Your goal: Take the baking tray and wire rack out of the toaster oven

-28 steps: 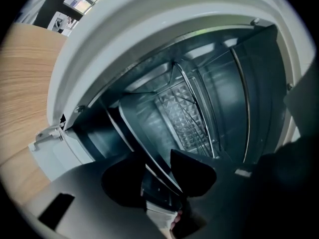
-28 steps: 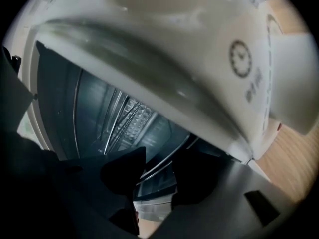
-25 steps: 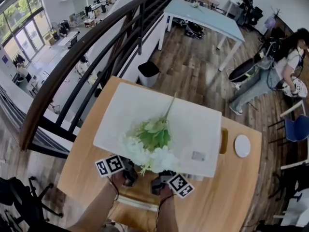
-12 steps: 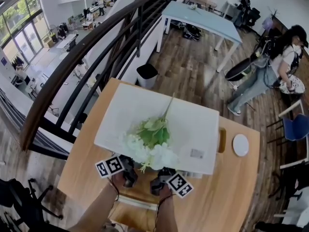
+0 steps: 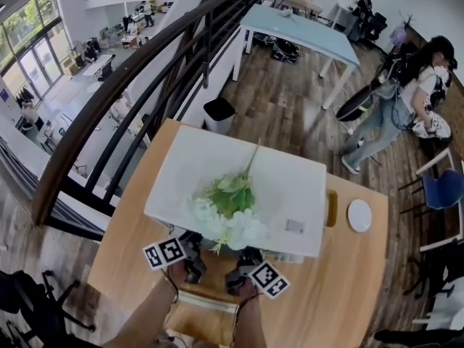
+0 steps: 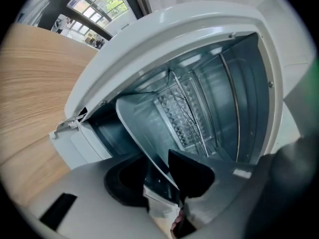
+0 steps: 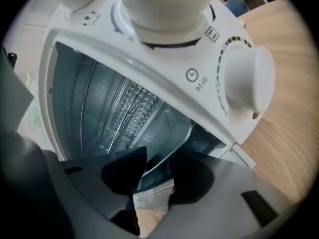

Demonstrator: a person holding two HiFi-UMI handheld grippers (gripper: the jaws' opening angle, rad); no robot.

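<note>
The tray (image 6: 142,128) is gripped at its front rim by both tools. The left tool (image 6: 167,176) is clamped on the rim's left part and the right tool (image 7: 157,176) on its right part. The tray is lodged in the mouth of the open oven (image 5: 290,187), which is set toward the desk's (image 5: 348,288) far edge. The rack (image 6: 187,111) is seen deeper inside. Flowers (image 5: 230,210) are laid on the oven.
</note>
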